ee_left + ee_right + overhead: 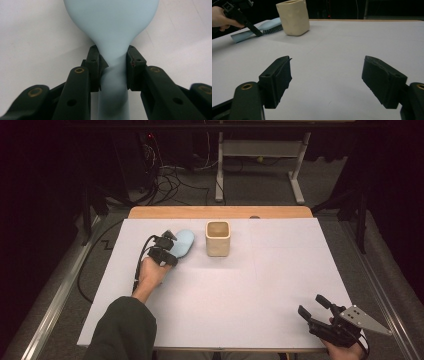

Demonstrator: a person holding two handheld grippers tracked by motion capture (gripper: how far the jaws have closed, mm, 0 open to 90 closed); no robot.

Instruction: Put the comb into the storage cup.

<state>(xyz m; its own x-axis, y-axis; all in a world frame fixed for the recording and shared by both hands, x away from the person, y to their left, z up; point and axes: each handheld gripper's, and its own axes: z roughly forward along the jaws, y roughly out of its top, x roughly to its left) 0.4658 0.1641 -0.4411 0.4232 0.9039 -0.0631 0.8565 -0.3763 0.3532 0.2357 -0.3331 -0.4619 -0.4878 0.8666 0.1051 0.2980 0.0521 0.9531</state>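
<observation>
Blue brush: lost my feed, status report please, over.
Left gripper shut on blue brush at its neck, brush flat on table. Right gripper open, apart. Cream cup stands beside the brush head.

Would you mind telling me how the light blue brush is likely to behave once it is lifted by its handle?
The brush looks like smooth moulded plastic, so probably stiff and light. The left gripper pinches its narrow neck, so the wide head may droop or swivel. Its smooth surface could let it slip.

A pale blue hairbrush point(183, 242) lies flat, bristles down, on the white table, just left of the cream cup.
</observation>
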